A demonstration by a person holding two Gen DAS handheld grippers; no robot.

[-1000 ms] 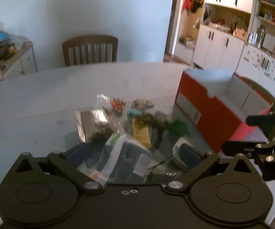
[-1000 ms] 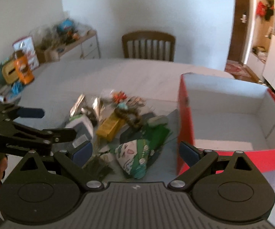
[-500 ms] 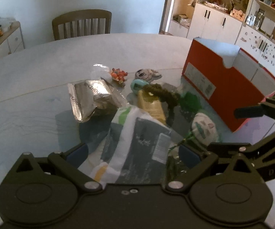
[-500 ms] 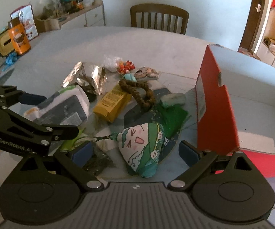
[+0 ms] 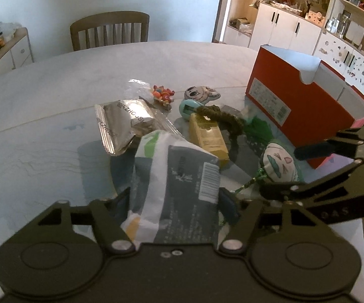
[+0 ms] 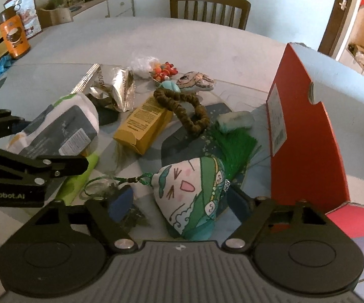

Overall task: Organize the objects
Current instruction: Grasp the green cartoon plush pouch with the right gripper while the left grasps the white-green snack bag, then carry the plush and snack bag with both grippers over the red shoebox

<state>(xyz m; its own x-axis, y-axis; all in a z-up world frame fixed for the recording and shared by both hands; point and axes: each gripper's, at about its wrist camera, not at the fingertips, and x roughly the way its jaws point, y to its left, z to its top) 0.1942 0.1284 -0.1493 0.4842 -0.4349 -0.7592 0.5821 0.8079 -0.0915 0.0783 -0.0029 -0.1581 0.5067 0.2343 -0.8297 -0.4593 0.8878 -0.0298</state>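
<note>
Objects for sorting: a loose heap mid-table, just left of an open red box. Left gripper low over the near end of a grey-and-white packet, fingers apart on either side of it; whether touching it, impossible to tell. Right gripper likewise spread wide, straddling a green-and-white plush pouch with a drawn face; contact there not clear either. From the pouch, a green cord running left to a keyring near the left finger. Beyond the pouch, a green tassel beside a pale green lump, both close to the box's red wall. Yellow carton lying flat at the centre of the heap, a braided brown loop draped over its far end. Crumpled foil bag left of the carton, just behind the packet. Farther back, a small teal piece, a flat animal-face charm and a cluster of orange beads, set close together. Box upright, open top facing up, white interior showing in the right wrist view. Wooden chair at the table's far edge. Orange jar at the table's far left side.
</note>
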